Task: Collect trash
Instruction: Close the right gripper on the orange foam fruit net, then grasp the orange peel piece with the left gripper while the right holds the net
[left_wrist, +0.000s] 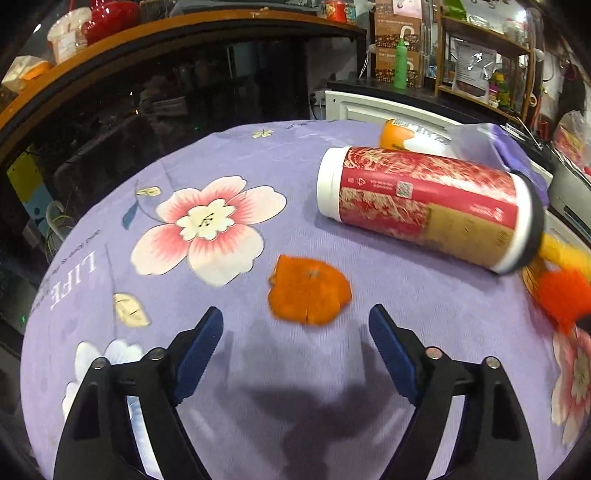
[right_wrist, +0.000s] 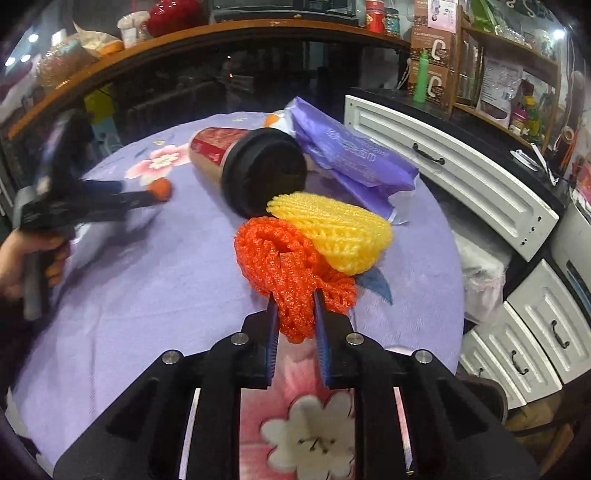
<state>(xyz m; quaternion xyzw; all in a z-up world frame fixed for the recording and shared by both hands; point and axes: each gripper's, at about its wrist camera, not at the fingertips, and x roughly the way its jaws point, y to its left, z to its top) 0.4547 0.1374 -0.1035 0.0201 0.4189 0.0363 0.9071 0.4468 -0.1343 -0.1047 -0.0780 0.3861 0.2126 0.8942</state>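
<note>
An orange peel (left_wrist: 309, 291) lies on the purple flowered tablecloth (left_wrist: 207, 158), just ahead of my open, empty left gripper (left_wrist: 297, 325). A red canister with a black lid (left_wrist: 428, 203) lies on its side to the right; it also shows in the right wrist view (right_wrist: 258, 173). My right gripper (right_wrist: 295, 306) is shut on an orange foam fruit net (right_wrist: 288, 258), which touches a yellow foam net (right_wrist: 340, 229). The left gripper (right_wrist: 74, 201) and the peel (right_wrist: 161, 189) show at the left in the right wrist view.
A purple plastic bag (right_wrist: 354, 162) and an orange-white packet (left_wrist: 410, 136) lie behind the canister. White drawers (right_wrist: 461, 173) stand to the right of the table. A dark glass cabinet with a cluttered wooden shelf (left_wrist: 177, 26) stands behind.
</note>
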